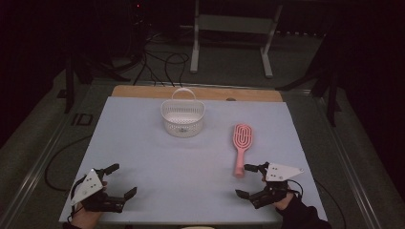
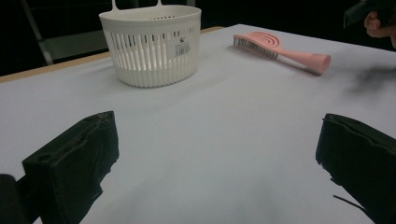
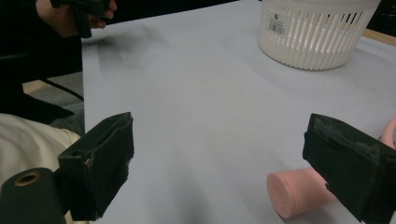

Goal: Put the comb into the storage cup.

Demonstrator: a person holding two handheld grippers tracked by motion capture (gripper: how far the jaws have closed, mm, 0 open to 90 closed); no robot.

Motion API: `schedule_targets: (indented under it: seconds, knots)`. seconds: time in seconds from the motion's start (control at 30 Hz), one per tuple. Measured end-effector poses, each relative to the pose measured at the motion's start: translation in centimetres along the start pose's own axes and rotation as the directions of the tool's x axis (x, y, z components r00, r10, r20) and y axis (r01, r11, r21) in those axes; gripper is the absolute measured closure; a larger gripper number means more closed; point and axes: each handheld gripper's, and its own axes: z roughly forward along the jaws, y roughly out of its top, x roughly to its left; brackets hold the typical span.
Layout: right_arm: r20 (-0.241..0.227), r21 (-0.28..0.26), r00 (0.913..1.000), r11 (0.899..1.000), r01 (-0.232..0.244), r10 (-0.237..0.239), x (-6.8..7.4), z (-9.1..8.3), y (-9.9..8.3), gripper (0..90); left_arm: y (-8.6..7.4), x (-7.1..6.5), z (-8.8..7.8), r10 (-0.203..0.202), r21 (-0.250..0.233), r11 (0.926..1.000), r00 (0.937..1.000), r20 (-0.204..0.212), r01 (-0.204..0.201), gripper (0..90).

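Observation:
A white slotted basket [image 1: 183, 116] with a handle stands at the table's far middle; it is also in the left gripper view [image 2: 152, 44] and the right gripper view [image 3: 319, 32]. A pink hairbrush [image 1: 240, 145] lies right of it, handle toward me, bristles down [image 2: 280, 49]. Its handle end [image 3: 294, 193] lies just inside the right gripper's right-hand jaw. My right gripper [image 1: 247, 181] is open beside that handle end. My left gripper [image 1: 122, 180] is open at the near left, holding nothing.
A pale blue sheet [image 1: 143, 143] covers the table, with a wooden strip [image 1: 143, 91] bare at the far edge. Beyond stand a white metal frame [image 1: 229, 33] and cables on the floor. Dark stands flank both sides.

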Motion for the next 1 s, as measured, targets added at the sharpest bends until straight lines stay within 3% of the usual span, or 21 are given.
schedule_targets:
  seconds: [0.4, 0.63, 1.0]
  knots:
    - [0.025, -0.007, 0.9996, 1.0, 0.014, -0.013, 0.6, -0.9, 2.2, 8.7, 0.0, -0.1, -0.1, -0.006, -0.006, 1.0, 1.0, 0.003, 0.006, 0.2]
    - [0.051, -0.001, 0.9983, 1.0, 0.03, -0.029, 0.3, -1.4, 3.3, 8.9, 0.0, -0.1, -0.1, -0.005, -0.003, 1.0, 1.0, 0.007, 0.005, 0.2]
    - [0.049, -0.002, 0.9966, 0.998, 0.067, -0.067, -0.2, -1.2, 5.2, 9.0, 0.0, -0.1, -0.1, -0.006, -0.004, 1.0, 0.9999, 0.009, 0.006, 0.2]
